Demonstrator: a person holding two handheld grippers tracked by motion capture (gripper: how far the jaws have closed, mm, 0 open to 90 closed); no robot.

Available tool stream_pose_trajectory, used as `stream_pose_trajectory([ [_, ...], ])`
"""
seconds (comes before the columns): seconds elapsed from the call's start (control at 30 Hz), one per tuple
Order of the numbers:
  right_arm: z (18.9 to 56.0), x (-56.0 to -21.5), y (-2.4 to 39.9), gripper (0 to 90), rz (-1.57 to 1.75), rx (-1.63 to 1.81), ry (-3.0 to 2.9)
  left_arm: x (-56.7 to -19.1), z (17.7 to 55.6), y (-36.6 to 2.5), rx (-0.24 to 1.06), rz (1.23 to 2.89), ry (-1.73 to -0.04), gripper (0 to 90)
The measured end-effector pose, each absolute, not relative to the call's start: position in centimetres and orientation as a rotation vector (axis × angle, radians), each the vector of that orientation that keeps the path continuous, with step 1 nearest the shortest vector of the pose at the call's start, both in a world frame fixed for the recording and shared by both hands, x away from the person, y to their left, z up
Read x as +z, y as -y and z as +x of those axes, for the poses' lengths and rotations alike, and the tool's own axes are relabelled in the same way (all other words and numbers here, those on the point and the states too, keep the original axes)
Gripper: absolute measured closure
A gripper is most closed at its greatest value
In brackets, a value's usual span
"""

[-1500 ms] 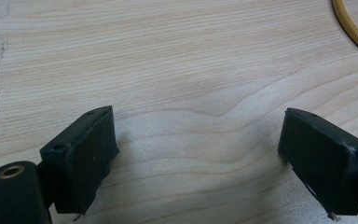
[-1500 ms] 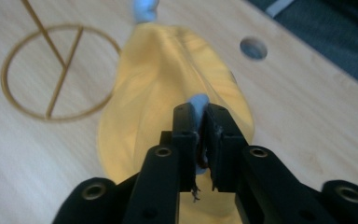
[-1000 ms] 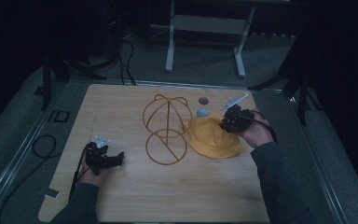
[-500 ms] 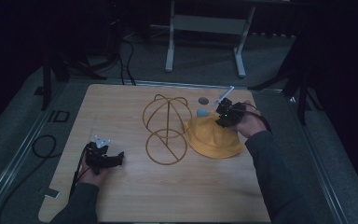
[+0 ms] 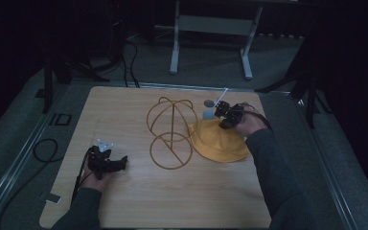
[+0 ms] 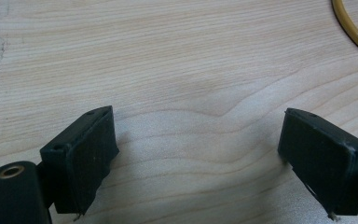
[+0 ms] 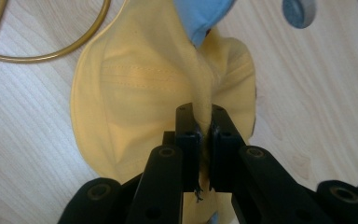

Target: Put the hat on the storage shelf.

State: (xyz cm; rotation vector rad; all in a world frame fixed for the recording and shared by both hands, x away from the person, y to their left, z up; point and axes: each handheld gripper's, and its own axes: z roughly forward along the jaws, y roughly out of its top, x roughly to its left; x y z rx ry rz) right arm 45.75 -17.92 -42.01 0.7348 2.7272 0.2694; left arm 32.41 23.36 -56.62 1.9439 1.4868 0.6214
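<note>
A yellow cloth hat lies on the wooden table to the right of a gold wire hat stand. My right gripper sits at the hat's far edge. In the right gripper view its jaws have just closed and the right gripper is shut on a raised fold of the yellow hat. A light blue piece shows at the fold's far end. My left gripper rests near the table's front left. The left gripper is open over bare wood, nothing between its pads.
A small grey disc lies just beyond the hat, also seen as the grey disc in the right gripper view. The stand's base ring curves past the left gripper's far right. A metal frame and cables lie off the table.
The right hand and its gripper have slid left along the hat's far edge, toward the wire stand. The left hand has kept still.
</note>
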Motion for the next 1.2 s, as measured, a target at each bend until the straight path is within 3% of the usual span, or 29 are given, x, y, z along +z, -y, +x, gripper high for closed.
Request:
stream_pose_trajectory([
  [1.2,44.2,-35.0,23.1,85.0,0.834,0.858,-2.419,-56.6,32.4,-23.3,0.623,1.941,-1.487,11.5],
])
